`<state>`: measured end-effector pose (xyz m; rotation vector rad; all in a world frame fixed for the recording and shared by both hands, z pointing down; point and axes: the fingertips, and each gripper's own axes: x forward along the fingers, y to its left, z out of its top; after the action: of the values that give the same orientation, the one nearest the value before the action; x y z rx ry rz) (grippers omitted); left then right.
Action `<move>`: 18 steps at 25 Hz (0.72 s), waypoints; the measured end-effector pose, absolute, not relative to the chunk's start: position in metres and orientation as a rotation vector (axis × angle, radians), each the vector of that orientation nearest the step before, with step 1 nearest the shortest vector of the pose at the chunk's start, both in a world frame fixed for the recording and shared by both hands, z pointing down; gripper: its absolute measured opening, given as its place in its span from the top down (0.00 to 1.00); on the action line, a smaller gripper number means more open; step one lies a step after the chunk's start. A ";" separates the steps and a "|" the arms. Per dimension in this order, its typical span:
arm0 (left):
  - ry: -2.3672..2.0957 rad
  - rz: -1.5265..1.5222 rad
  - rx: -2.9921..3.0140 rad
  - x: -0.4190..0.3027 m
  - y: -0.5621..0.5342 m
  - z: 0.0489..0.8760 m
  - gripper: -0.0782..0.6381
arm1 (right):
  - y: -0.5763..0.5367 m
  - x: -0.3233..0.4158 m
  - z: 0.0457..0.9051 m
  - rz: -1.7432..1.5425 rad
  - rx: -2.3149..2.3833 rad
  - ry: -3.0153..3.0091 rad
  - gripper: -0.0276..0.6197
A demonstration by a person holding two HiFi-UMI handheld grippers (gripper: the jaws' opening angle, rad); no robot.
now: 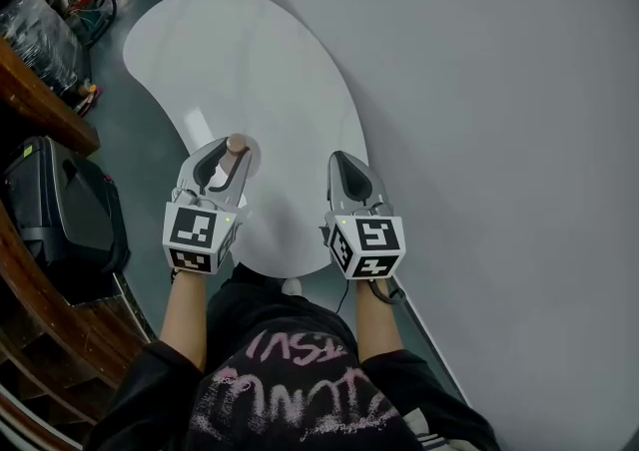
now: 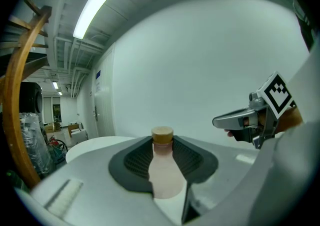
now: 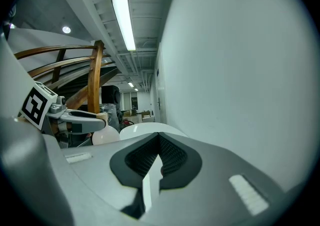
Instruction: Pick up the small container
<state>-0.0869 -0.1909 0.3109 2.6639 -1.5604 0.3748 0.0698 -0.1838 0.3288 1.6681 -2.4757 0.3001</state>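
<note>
The small container (image 2: 163,170) is a pale, rounded bottle with a tan cap (image 1: 236,144). It stands upright between the jaws of my left gripper (image 2: 162,151), which is shut on it over the near part of the white kidney-shaped table (image 1: 240,60). In the head view my left gripper (image 1: 226,160) sits to the left of my right gripper (image 1: 344,166). The right gripper (image 3: 159,146) is shut with nothing in it, near the table's right edge. From the right gripper view the bottle (image 3: 104,135) shows as a white bulb under the left gripper (image 3: 82,118). I cannot tell whether the bottle touches the table.
A grey wall (image 1: 499,140) runs close along the table's right side. On the floor to the left lie a black case (image 1: 60,210) and a curved wooden rail (image 1: 40,100). Cables and clutter (image 1: 90,5) sit beyond the table's far left end.
</note>
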 end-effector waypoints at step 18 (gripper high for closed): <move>-1.600 0.341 2.685 -0.083 -0.174 0.285 0.72 | -0.172 0.067 0.307 0.256 1.652 -2.517 0.94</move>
<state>-0.0827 -0.1744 0.2854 2.6847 -1.6001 0.3411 0.0673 -0.1724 0.3070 1.6521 -2.5173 0.2557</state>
